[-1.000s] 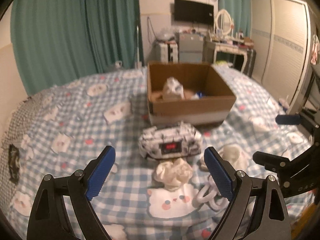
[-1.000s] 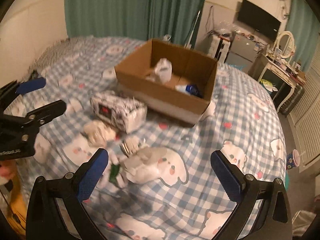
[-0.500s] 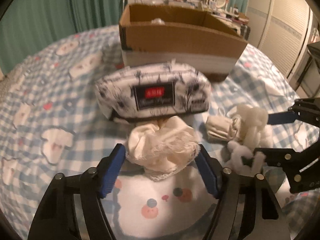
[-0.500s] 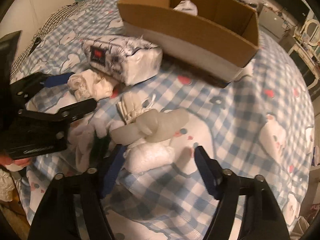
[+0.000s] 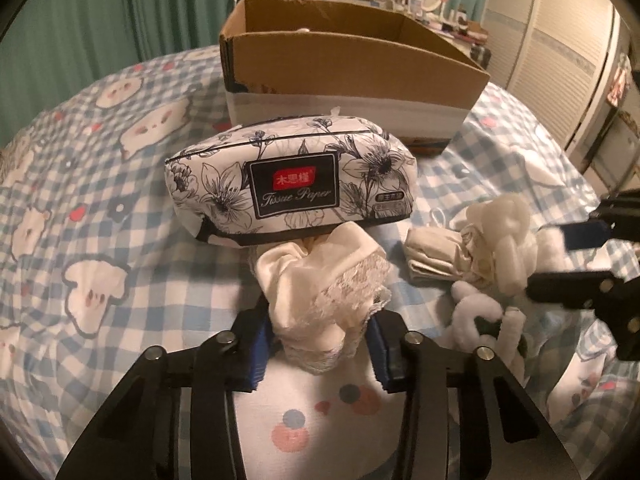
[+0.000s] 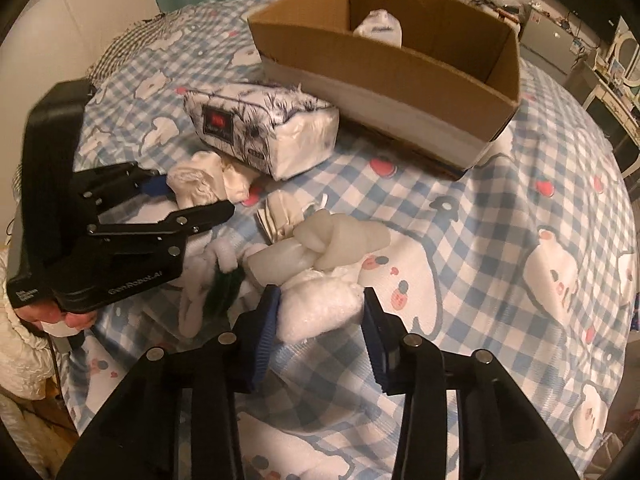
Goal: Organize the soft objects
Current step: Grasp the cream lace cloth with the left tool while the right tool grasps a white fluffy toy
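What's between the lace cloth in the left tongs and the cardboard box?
The tissue paper pack lies between them, touching the lace cloth and just short of the cardboard box. Clearest in the left wrist view.

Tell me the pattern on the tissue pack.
White with black line-drawn flowers on the tissue pack; clearest from the left wrist.

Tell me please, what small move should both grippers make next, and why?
Probably lift both straight up. The left gripper pinches the cream lace cloth, the right gripper pinches the white fluffy bundle, jaws just closed on them; the cardboard box behind stands open.
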